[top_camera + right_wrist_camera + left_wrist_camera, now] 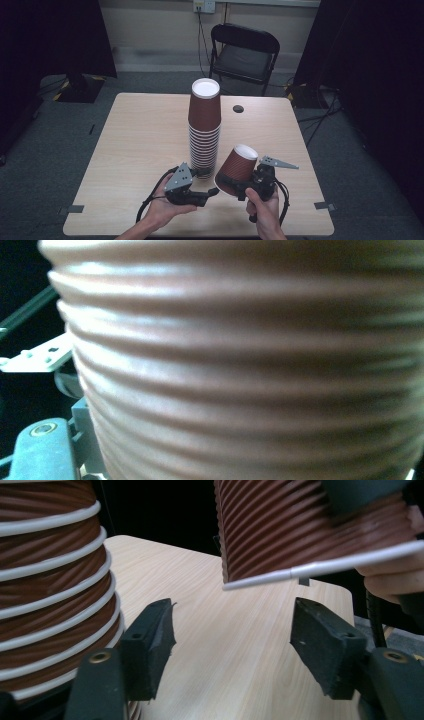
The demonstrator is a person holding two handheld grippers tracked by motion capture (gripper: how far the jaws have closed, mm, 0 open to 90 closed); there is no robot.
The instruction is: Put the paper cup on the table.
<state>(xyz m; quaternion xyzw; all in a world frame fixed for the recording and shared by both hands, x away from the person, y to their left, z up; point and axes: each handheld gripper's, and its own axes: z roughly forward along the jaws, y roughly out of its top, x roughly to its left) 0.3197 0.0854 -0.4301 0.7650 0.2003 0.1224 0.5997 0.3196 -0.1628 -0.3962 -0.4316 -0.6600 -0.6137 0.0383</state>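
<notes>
A tall stack of upturned brown ribbed paper cups point(204, 131) stands at the middle of the wooden table point(140, 135). My left gripper point(208, 182) is open at the foot of the stack, its jaws apart with nothing between them. In the left gripper view the stack point(50, 580) sits just left of the left gripper point(232, 622). My right gripper point(243, 189) is shut on a single brown cup point(236, 169), held tilted off the table with its white base up. That cup point(300, 525) hangs above the left gripper's jaws. The cup's ribbed wall point(250, 370) lies close up in the right gripper view.
A black folding chair point(245, 50) stands beyond the table's far edge. A dark round hole point(238, 108) sits in the tabletop right of the stack. Black curtains hang at both sides. Cables trail from both grippers toward the front edge.
</notes>
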